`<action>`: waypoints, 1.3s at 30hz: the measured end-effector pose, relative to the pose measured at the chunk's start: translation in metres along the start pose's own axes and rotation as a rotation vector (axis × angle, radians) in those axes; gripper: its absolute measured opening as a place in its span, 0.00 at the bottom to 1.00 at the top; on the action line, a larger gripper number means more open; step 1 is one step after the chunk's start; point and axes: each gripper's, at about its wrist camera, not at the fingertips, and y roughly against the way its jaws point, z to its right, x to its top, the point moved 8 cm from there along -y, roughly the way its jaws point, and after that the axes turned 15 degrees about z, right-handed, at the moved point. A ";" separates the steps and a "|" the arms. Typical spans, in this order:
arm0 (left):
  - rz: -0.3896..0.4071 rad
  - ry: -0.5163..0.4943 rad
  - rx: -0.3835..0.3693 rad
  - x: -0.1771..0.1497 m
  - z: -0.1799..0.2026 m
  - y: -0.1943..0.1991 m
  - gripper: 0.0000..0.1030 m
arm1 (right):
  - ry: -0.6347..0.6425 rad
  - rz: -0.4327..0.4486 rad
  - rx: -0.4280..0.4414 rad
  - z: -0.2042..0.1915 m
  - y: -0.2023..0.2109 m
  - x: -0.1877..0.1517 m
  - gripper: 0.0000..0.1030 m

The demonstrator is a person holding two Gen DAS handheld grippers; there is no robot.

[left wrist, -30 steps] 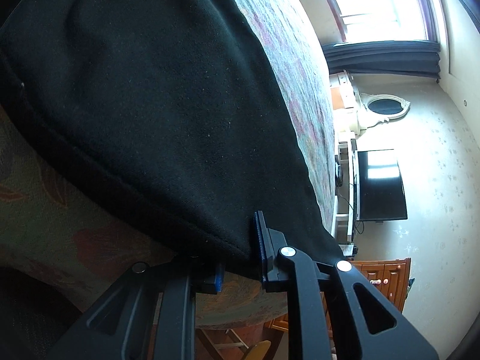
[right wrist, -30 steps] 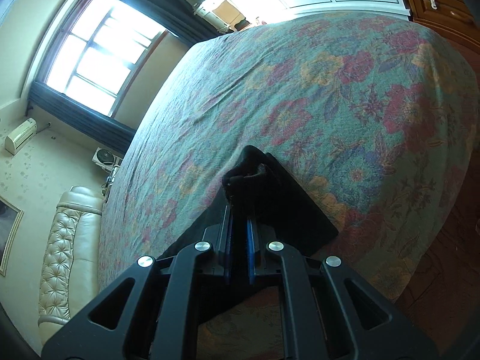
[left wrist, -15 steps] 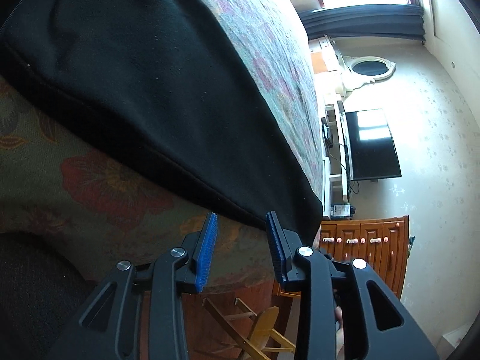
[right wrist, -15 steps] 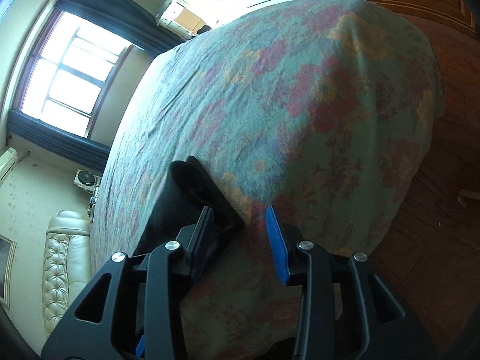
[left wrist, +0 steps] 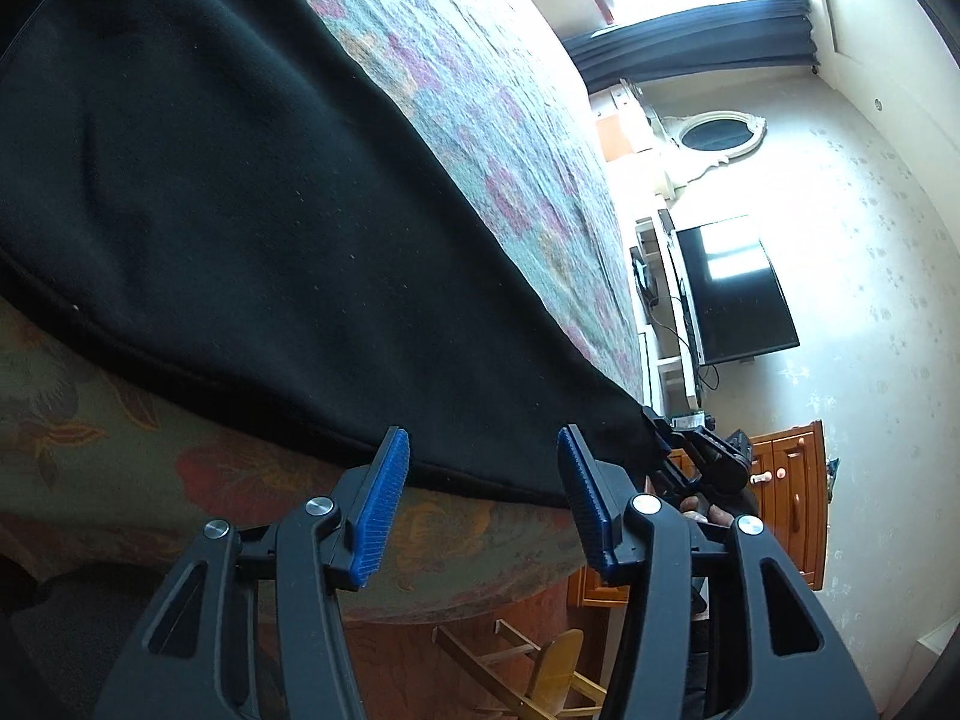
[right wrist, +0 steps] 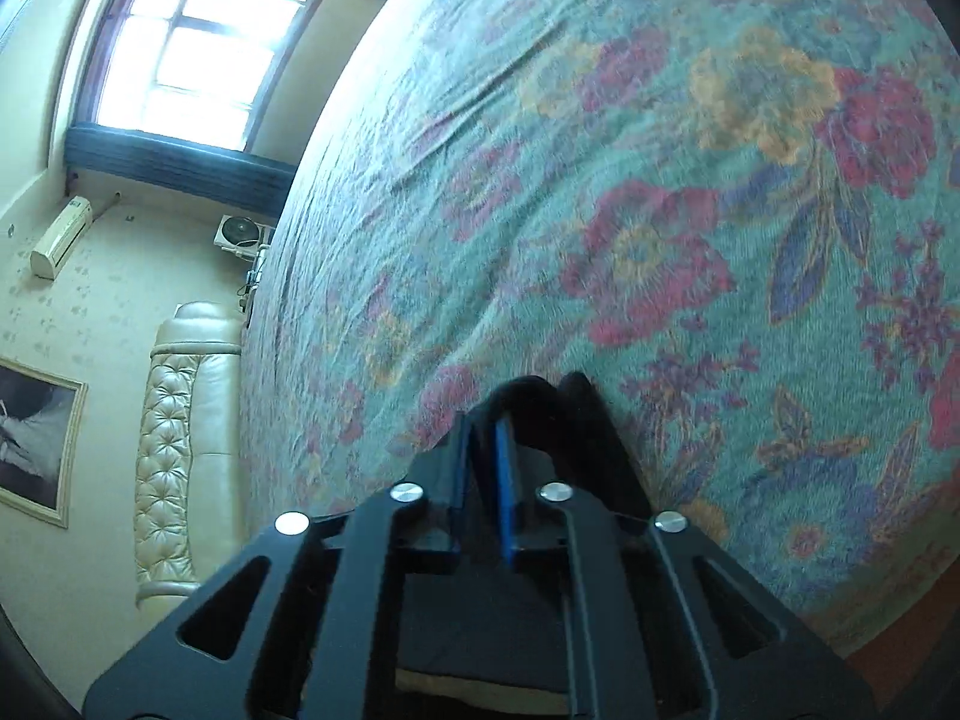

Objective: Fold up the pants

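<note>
- A wide bed under a green bedspread point(right wrist: 630, 150) printed with red, orange and purple flowers fills both wrist views; in the right wrist view it runs up toward a bright paned window point(right wrist: 192, 42), with a cream tufted leather headboard point(right wrist: 180, 450) standing along its left side.
- The black fleece pants point(left wrist: 240, 210) lie flat on the bedspread near its edge, a long dark panel crossing the left wrist view from upper left to lower right, its stitched hem running just above the quilted drop of the cover.
- A dark flat-screen television point(left wrist: 741, 294) hangs on the pale patterned wall beyond the bed, beside an oval white-framed mirror point(left wrist: 717, 135) and above an orange wooden cabinet point(left wrist: 786, 480).
- The left gripper point(left wrist: 480, 504), black with blue ribbed pads, stands just short of the pants' hem; its jaws have just been opening and now sit well apart with only air between them, clear of the cloth.
- The right gripper point(right wrist: 483, 474) has just been closing, and its jaws are pinched tight on a bunched corner of the black pants, which pokes up past the fingertips over the flowered cover; the left wrist view catches this gripper at the far corner of the cloth.
</note>
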 end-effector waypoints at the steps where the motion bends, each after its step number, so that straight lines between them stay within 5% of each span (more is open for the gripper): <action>1: 0.007 -0.005 0.005 0.002 -0.002 0.000 0.50 | 0.056 0.029 -0.029 -0.001 -0.003 0.005 0.05; 5: -0.005 0.016 0.009 0.004 -0.009 -0.003 0.50 | 0.078 0.050 -0.129 0.024 -0.019 0.006 0.11; 6: -0.014 0.019 0.008 0.004 -0.010 -0.003 0.50 | 0.072 0.050 -0.172 0.034 -0.019 0.005 0.33; 10: -0.007 -0.036 0.014 0.011 -0.010 0.003 0.50 | -0.059 0.172 -0.217 0.070 0.020 0.009 0.41; 13: -0.002 -0.048 -0.009 0.015 -0.005 0.008 0.50 | -0.169 0.292 -0.230 0.088 0.062 0.002 0.58; 16: 0.001 -0.070 -0.045 0.018 0.002 0.013 0.58 | -0.262 0.266 -0.081 0.083 0.077 -0.030 0.58; 21: 0.030 -0.097 -0.080 0.028 0.011 0.025 0.59 | -0.379 0.215 0.000 0.075 0.074 -0.079 0.57; 25: 0.049 -0.061 -0.066 0.045 0.000 0.035 0.59 | -0.276 0.333 -0.060 0.067 0.085 -0.054 0.54; 32: 0.102 -0.004 -0.023 0.077 -0.035 0.059 0.64 | -0.156 -0.050 -0.070 0.067 0.009 -0.040 0.64; 34: 0.126 0.007 -0.009 0.084 -0.045 0.066 0.65 | -0.153 -0.087 -0.005 0.058 0.006 -0.040 0.78; 36: 0.135 0.027 0.014 0.089 -0.057 0.069 0.65 | -0.234 -0.172 0.113 0.048 0.001 -0.046 0.78; 39: 0.129 0.075 0.035 0.090 -0.070 0.068 0.65 | -0.228 -0.225 0.150 0.041 -0.011 -0.053 0.79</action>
